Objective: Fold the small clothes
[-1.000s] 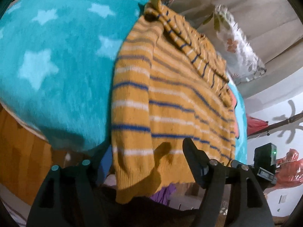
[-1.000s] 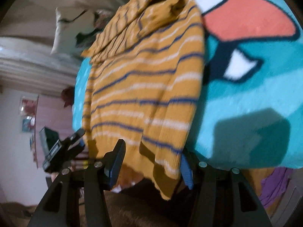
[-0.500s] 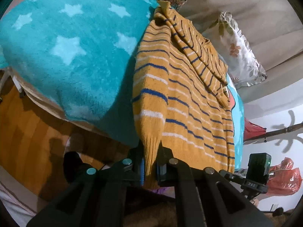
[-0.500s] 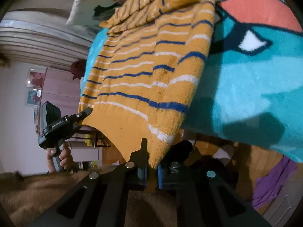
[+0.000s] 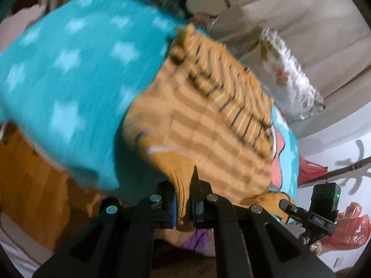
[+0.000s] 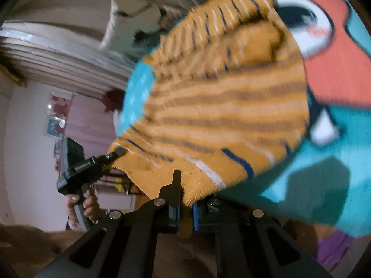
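Note:
A small mustard-yellow sweater point(image 5: 208, 125) point(image 6: 231, 106) with blue and white stripes lies on a turquoise blanket point(image 5: 69, 88) point(image 6: 336, 162), its hem lifted off the bed. My left gripper point(image 5: 184, 208) is shut on one corner of the hem. My right gripper point(image 6: 185, 208) is shut on the other hem corner. Each gripper shows in the other's view: the right gripper point(image 5: 286, 205) at the lower right of the left wrist view, the left gripper point(image 6: 116, 153) held by a hand point(image 6: 88, 206) at the left of the right wrist view. Both frames are motion-blurred.
The blanket carries white stars on one side and a large cartoon figure point(image 6: 336, 58) on the other. A floral pillow point(image 5: 289, 78) lies beyond the sweater. Wooden floor point(image 5: 27, 190) shows below the bed edge. Red plastic bags point(image 5: 347, 229) sit by the wall.
Both grippers closed on the sweater's hem corners, then rose, lifting the hem off the blanket and bunching the lower part toward the collar.

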The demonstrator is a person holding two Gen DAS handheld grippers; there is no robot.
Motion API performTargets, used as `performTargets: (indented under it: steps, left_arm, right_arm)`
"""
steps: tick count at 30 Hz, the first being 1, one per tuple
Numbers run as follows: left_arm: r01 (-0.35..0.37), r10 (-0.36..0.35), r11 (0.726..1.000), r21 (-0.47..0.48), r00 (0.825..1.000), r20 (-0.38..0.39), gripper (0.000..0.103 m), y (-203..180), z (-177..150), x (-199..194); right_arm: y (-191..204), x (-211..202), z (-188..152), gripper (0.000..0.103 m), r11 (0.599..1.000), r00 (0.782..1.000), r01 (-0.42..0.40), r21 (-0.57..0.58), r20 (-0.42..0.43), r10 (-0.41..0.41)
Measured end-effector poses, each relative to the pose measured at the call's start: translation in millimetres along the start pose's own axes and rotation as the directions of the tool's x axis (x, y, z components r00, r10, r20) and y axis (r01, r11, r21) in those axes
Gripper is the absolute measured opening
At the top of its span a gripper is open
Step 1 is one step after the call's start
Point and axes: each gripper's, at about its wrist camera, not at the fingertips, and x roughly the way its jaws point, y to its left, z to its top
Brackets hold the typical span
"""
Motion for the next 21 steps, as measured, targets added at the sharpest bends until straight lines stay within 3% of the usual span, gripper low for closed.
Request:
performTargets:
  steps: [6,12,15,21]
  left_arm:
    - [0.025,-0.034,0.992,0.124,0.997,0.074,0.008,-39.6,100.8,30.1]
    - [0.025,-0.035,0.985,0.172,0.998,0.059,0.008,-77.6,189.3,104.2]
    - [0.004,-0.01,0.98,0.198,1.0,0.028,0.008,-89.1,216.1,144.7]
    - [0.011,-0.001,0.982,0.19,0.999,-0.053,0.009,-83.5,250.7,202.6]
  right_arm:
    - [20.1,-10.0,95.4,0.009,1.0,0.989,-0.012,-0.013,0.149,0.014]
    - [16.7,11.6,191.3,0.009,0.995,0.968,0.09,0.04,0.231,-0.097]
    - [-7.2,30.2,232.5,0.009,0.983,0.955,0.143,0.113,0.246,-0.167]
    - [-58.7,55.7,278.1,0.009,0.953,0.946,0.135,0.272,0.25,-0.205]
